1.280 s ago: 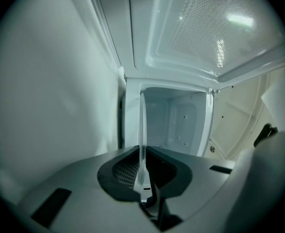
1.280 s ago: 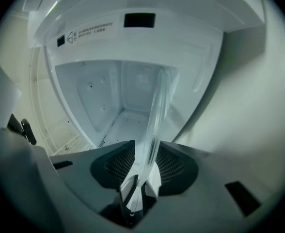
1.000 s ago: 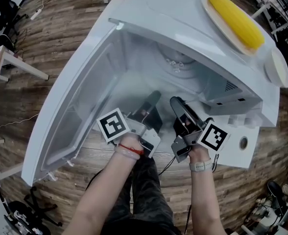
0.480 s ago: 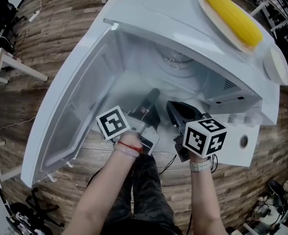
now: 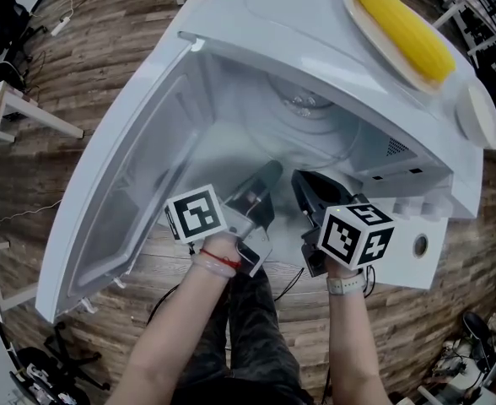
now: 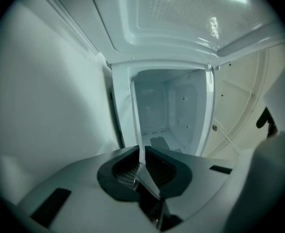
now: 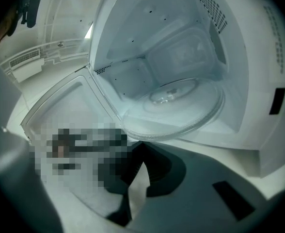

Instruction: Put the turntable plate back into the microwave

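Observation:
The clear glass turntable plate (image 7: pixel 181 108) lies roughly flat in the open white microwave (image 5: pixel 315 32), its near rim sticking out past the front sill. Its hub shows in the head view as plate (image 5: pixel 307 112). My left gripper (image 5: pixel 269 171) reaches level into the opening and is shut on the plate's rim. In the left gripper view the plate (image 6: pixel 136 120) shows as a thin edge-on line running into the left gripper (image 6: pixel 141 163). My right gripper (image 5: pixel 303 180) angles downward beside it. The right gripper (image 7: pixel 138 141) has its tips closed at the near rim.
The microwave door (image 5: pixel 130 184) hangs wide open to the left. On the microwave's top sit a plate with a corn cob (image 5: pixel 404 28) and a small white dish (image 5: pixel 477 116). The control panel (image 5: pixel 417 243) is just right of my right hand. Wooden floor surrounds it all.
The right gripper's jaws went from open to shut and the hand rolled, so its marker cube now faces up. The left gripper rolled slightly; both hands stayed in place.

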